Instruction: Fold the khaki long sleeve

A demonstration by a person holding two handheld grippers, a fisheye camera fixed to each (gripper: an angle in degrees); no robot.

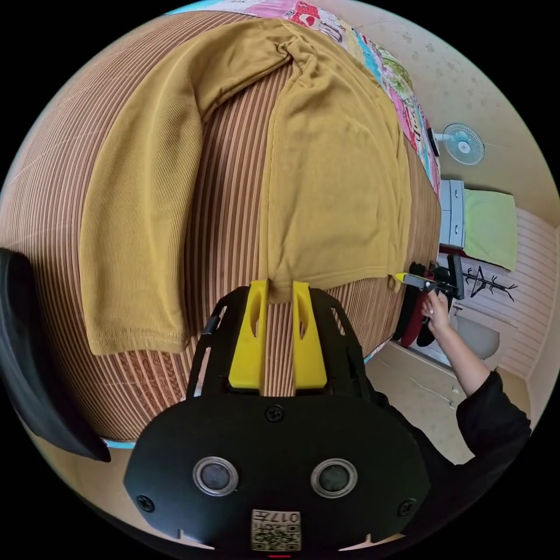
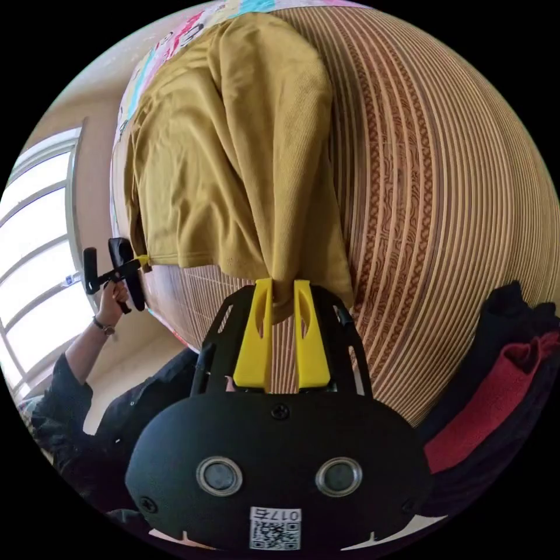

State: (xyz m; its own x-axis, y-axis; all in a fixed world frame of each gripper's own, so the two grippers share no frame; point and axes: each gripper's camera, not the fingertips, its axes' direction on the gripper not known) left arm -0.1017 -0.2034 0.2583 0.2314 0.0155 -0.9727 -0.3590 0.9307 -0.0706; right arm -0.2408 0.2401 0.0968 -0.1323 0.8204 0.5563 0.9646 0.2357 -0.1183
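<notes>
Across the bed, the broad brown-and-tan striped ribbed cover [image 1: 233, 192] gives you a wide, flat working surface, which is likely why the garment is laid out on it rather than held in the air. On that cover lies the khaki, mustard-toned ribbed long-sleeve top [image 1: 332, 175], its body running away from you toward the patchwork bedding of pink, green and blue [image 1: 396, 87] at the far edge, and one long sleeve [image 1: 140, 221] swung out to the side with its cuff near the bed's edge. You hold the hem at two corners, which reads as a grip for stretching the bottom edge straight before a fold. Your left gripper with yellow jaws on a black body [image 1: 280, 289] has its jaws closed onto one hem corner, the cloth pinched between their tips; in the right gripper view it appears small at the far hem corner. Your right gripper of the same make [image 2: 283, 291] is clamped on a gathered bunch of hem at the other corner, so the fabric hangs in a tuck just beyond its tips. Beside the bed, a small pile of dark and red folded clothes [image 2: 496, 385] sits well apart from the top.
</notes>
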